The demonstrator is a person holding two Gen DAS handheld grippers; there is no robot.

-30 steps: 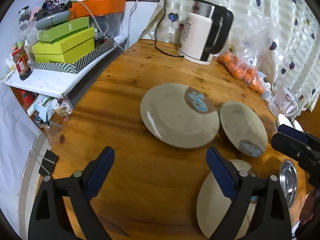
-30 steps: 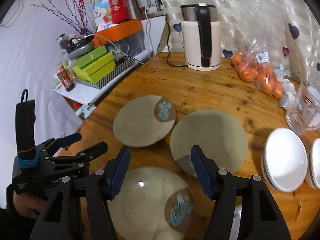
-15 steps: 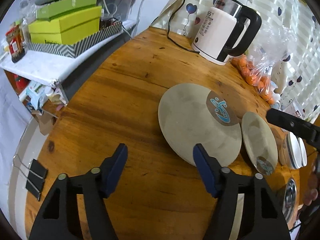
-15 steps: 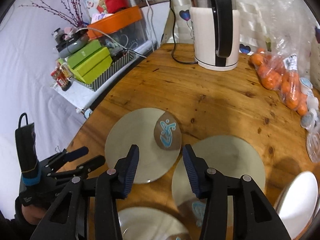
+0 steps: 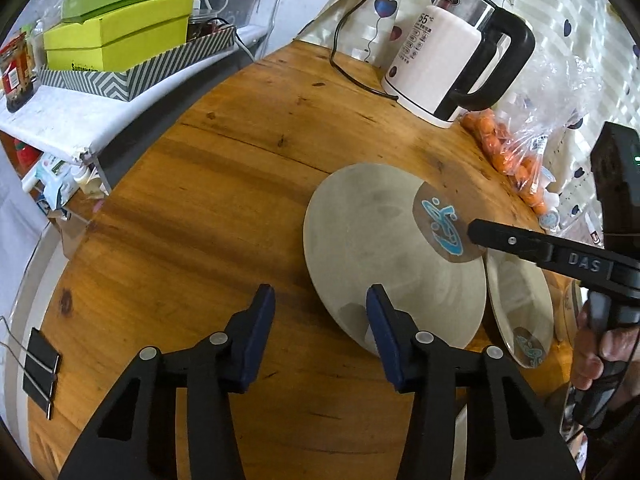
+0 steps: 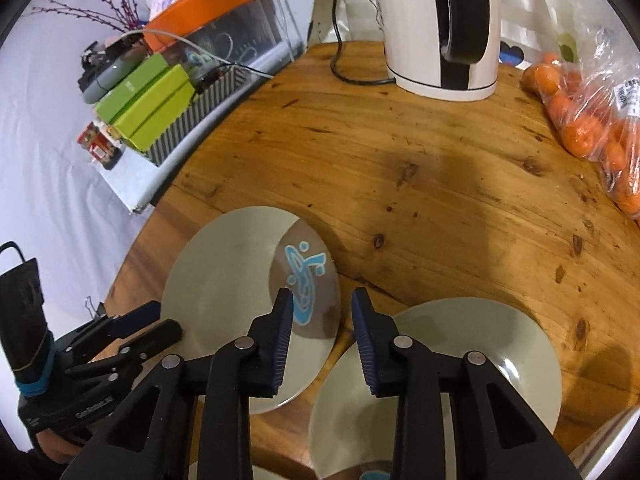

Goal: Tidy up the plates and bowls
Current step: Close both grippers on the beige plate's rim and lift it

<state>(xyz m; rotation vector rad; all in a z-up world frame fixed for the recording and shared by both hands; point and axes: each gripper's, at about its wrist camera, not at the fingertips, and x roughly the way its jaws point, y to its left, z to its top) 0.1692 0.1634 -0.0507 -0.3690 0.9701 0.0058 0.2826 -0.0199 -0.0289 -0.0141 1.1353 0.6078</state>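
Both tongs [image 5: 320,312] [image 6: 320,312] closing astride the plate's [image 5: 372,248] opposite rims.

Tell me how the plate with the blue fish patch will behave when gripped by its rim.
The plate looks glazed, so its rim may slip. It seems rigid ceramic: stiff, probably breakable. It lies close to the second plate, so tilting risks a knock.

Beige plate [image 5: 372,256], blue-on-brown motif
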